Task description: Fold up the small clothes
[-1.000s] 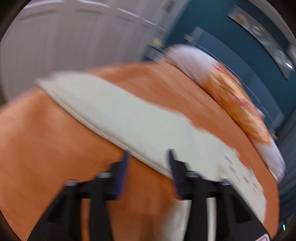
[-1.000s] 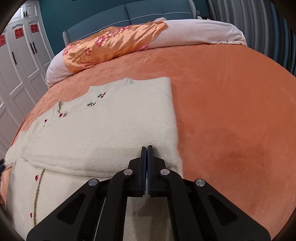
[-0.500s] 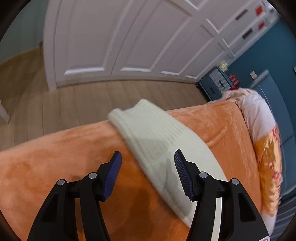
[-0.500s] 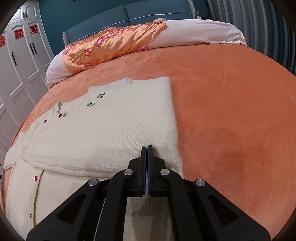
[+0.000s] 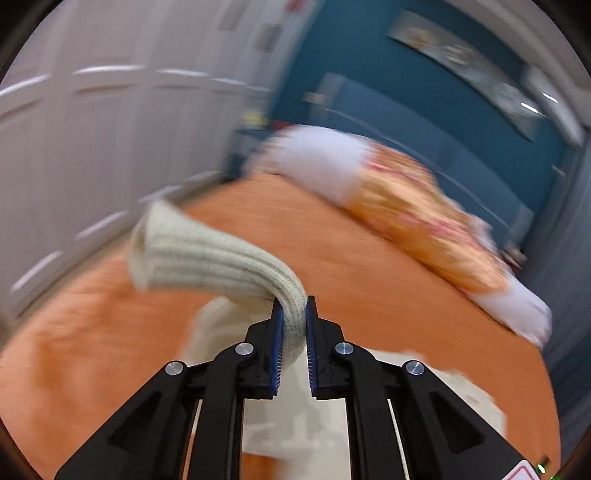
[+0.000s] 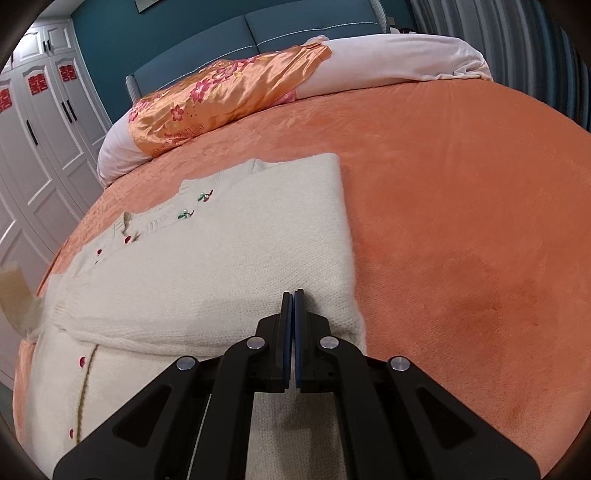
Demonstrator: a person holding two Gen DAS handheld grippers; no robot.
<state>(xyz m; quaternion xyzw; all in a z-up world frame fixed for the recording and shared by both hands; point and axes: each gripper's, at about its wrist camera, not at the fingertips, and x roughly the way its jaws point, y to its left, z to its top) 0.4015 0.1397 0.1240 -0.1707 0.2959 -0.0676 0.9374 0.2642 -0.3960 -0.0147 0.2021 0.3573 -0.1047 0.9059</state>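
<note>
Two grippers: one is seen in each wrist view, both over a bed.
Left gripper (image 5: 294, 314): the blue pads are clamped on the ribbed cuff of a cream sleeve (image 5: 207, 254); the cuff is lifted clear of the bed and droops to the left, its open end pointing away.
Left view, farther out: everything beyond the cuff is blurred; more cream knit is seen below and behind the fingers, lying on the orange blanket (image 5: 92, 332).
Right gripper (image 6: 293, 301): the pads are pressed together with nothing visible between them; the tips are held over the near right part of the sweater (image 6: 229, 266); contact with the knit cannot be told.
Sweater: it is laid flat on the orange blanket (image 6: 461, 221), one sleeve folded across the body, small red buttons down the front and embroidered cherries near the neck.
Raised sleeve: a blurred cream shape (image 6: 16, 299) is seen at the left edge of the right view.
Head of bed: an orange flowered pillow (image 6: 221, 96) and white bedding (image 6: 399, 62) are set against a blue headboard (image 6: 258, 33).
Left side: white wardrobe doors (image 6: 40, 147) are seen.
</note>
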